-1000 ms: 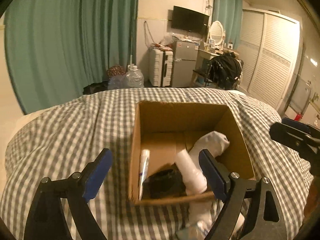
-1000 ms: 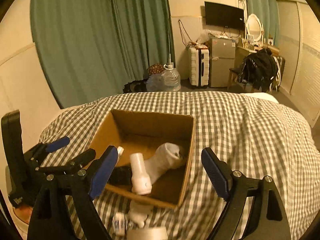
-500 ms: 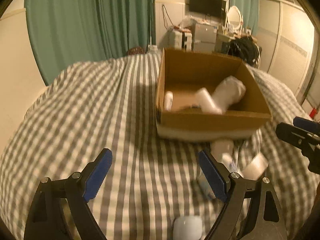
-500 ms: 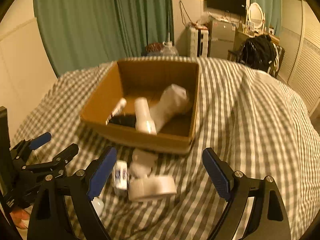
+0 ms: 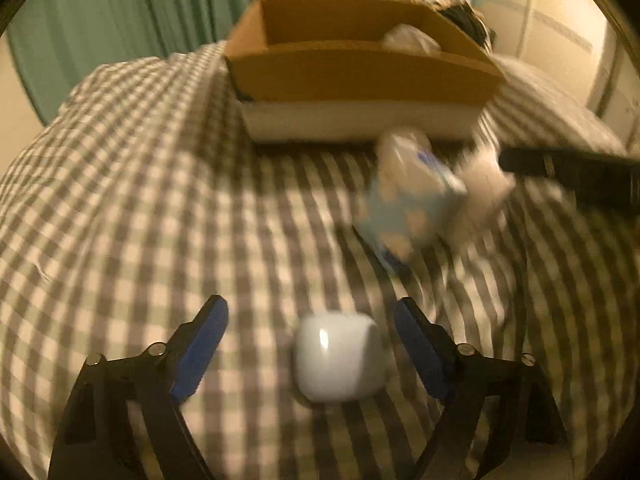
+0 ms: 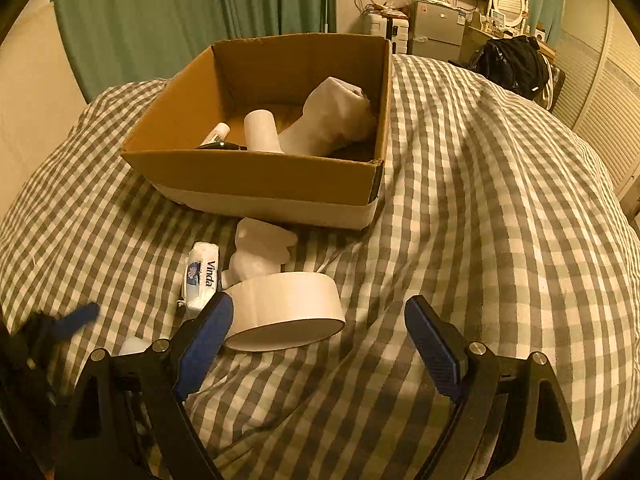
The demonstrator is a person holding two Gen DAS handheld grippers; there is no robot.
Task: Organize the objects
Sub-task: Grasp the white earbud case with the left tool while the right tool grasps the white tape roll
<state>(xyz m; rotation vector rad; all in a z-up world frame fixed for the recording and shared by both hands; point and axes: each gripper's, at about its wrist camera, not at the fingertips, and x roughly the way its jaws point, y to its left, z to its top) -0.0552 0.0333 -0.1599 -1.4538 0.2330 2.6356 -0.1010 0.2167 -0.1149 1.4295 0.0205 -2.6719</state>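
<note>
Gingham bedspread (image 6: 460,208) before green curtains (image 6: 168,8)

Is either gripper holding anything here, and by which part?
Nothing is held. The left gripper is open, its fingers either side of a small white case on the bed without touching it. The right gripper is open just short of the tape roll.

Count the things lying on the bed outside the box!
4: a white tape roll, a crumpled white sock, a Vinda tissue pack, and a small white case between the left gripper's fingers. More may be hidden.
</note>
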